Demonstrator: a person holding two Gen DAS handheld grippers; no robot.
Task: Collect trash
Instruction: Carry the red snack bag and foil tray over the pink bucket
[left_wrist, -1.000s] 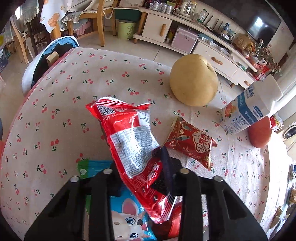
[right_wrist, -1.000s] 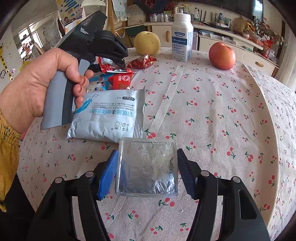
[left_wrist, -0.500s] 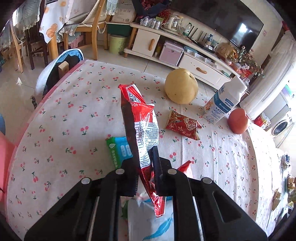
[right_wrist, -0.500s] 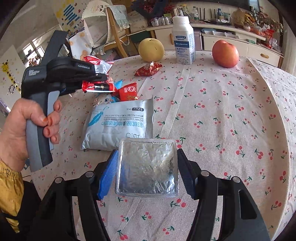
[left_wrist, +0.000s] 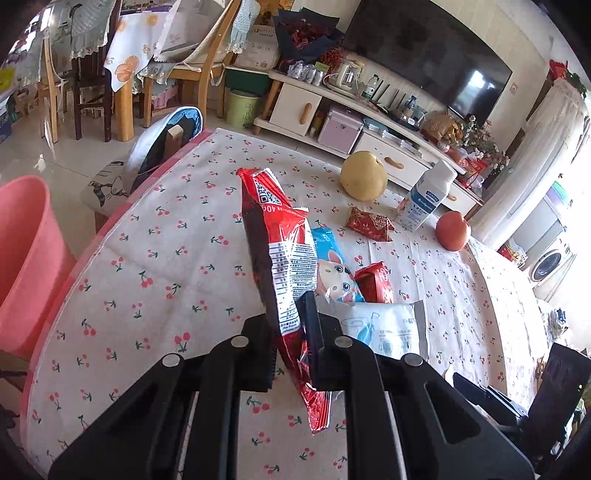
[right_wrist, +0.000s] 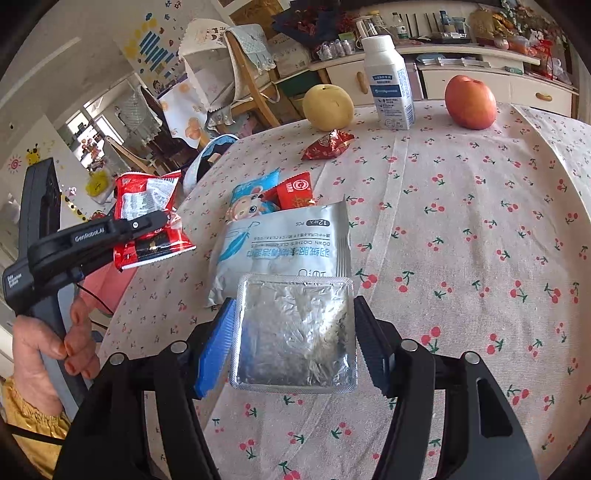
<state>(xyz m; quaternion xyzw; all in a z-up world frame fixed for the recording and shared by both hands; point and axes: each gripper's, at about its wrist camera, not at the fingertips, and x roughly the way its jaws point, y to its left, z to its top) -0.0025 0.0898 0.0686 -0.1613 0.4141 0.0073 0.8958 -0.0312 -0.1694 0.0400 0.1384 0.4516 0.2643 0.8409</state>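
While left gripper (left_wrist: 291, 332) pinches red snack wrapper (left_wrist: 284, 251) aloft, right gripper (right_wrist: 295, 332) clamps foil tray (right_wrist: 295, 332); four wrappers remain on table (right_wrist: 461, 221), bin (left_wrist: 26, 258) beside.

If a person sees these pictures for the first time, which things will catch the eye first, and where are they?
First, the red snack bag, pinched upright in the left gripper above the cherry-print tablecloth. Next, the crinkled silver foil pack between the right gripper fingers, close to the camera. At the table's far edge stand a yellow pear, a white bottle and a red apple.
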